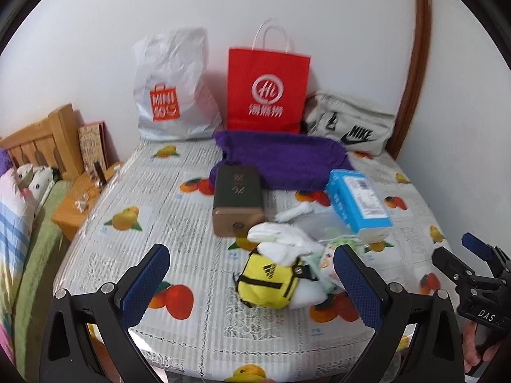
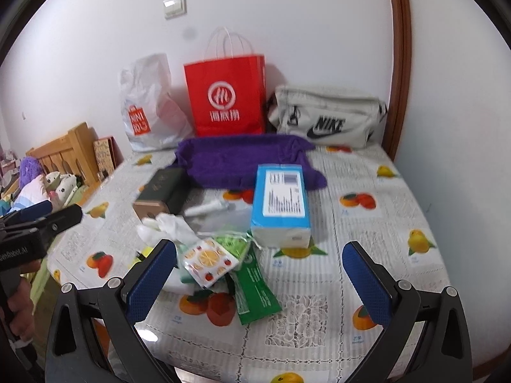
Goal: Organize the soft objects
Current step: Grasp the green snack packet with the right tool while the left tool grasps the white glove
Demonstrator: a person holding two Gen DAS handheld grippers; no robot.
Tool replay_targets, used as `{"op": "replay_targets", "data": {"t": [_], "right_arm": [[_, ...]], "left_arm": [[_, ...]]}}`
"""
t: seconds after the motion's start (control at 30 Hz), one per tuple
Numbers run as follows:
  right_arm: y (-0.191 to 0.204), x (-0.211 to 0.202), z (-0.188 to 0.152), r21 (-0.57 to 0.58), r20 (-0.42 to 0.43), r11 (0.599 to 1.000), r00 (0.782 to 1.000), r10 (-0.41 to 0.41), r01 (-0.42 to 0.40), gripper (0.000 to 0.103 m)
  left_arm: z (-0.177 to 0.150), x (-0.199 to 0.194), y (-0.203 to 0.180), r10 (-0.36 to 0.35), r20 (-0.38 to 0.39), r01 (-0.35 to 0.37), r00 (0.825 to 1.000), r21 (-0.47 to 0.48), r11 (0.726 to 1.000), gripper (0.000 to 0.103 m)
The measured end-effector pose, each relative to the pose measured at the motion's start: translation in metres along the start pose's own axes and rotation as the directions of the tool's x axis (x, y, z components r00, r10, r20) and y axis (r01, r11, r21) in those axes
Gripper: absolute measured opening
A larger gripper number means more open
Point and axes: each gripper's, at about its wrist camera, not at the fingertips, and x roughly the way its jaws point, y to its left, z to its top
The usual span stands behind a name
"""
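Note:
A small yellow pouch (image 1: 267, 282) lies on the table in front of my left gripper (image 1: 252, 282), which is open and empty. Behind the pouch sit white cloths (image 1: 281, 239) (image 2: 169, 225). A purple towel (image 1: 281, 158) (image 2: 236, 158) lies spread further back. A blue tissue pack (image 1: 357, 201) (image 2: 281, 202) stands beside it. Fruit-print and green packets (image 2: 210, 260) (image 2: 254, 289) lie between the fingers of my right gripper (image 2: 260, 282), also open and empty. The right gripper (image 1: 476, 265) shows at the edge of the left wrist view.
A dark tin box (image 1: 238, 198) (image 2: 163, 191) lies left of centre. A white plastic bag (image 1: 171, 89), a red paper bag (image 1: 266, 89) (image 2: 226, 95) and a grey Nike bag (image 1: 351, 124) (image 2: 325, 118) stand against the back wall. A wooden headboard (image 1: 41, 140) and bedding are at left.

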Motion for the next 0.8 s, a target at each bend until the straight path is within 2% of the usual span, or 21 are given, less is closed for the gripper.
{"op": "replay_targets", "data": {"t": [0.2, 0.33, 0.5, 0.57, 0.67, 0.8], "right_arm": [[-0.016, 0.036, -0.018, 0.023, -0.06, 0.999, 0.998, 0.024, -0.023, 0.102], [-0.022, 0.059, -0.029, 0.009, -0.103, 0.999, 0.994, 0.043, -0.042, 0.098], [-0.021, 0.089, -0.044, 0.002, -0.182, 0.994, 0.977, 0.111, -0.113, 0.084], [-0.017, 0.103, -0.051, -0.011, -0.225, 0.991, 0.966, 0.129, -0.135, 0.082], [-0.013, 0.118, -0.058, -0.032, -0.262, 0.989, 0.956, 0.129, -0.142, 0.08], [-0.008, 0.137, -0.062, -0.07, -0.297, 0.989, 0.949, 0.106, -0.132, 0.072]], "left_arm": [[-0.011, 0.031, 0.013, 0.014, -0.035, -0.015, 0.999, -0.018, 1.0, 0.103], [-0.017, 0.049, 0.02, 0.004, -0.058, -0.006, 0.998, -0.035, 0.999, 0.103], [-0.022, 0.07, 0.025, -0.012, -0.094, 0.008, 0.995, -0.045, 0.999, 0.103], [-0.024, 0.077, 0.027, -0.016, -0.102, 0.01, 0.995, -0.06, 0.998, 0.103], [-0.026, 0.085, 0.03, -0.025, -0.115, 0.017, 0.993, -0.072, 0.997, 0.103], [-0.029, 0.096, 0.035, -0.018, -0.14, 0.007, 0.99, -0.08, 0.997, 0.102]]}}
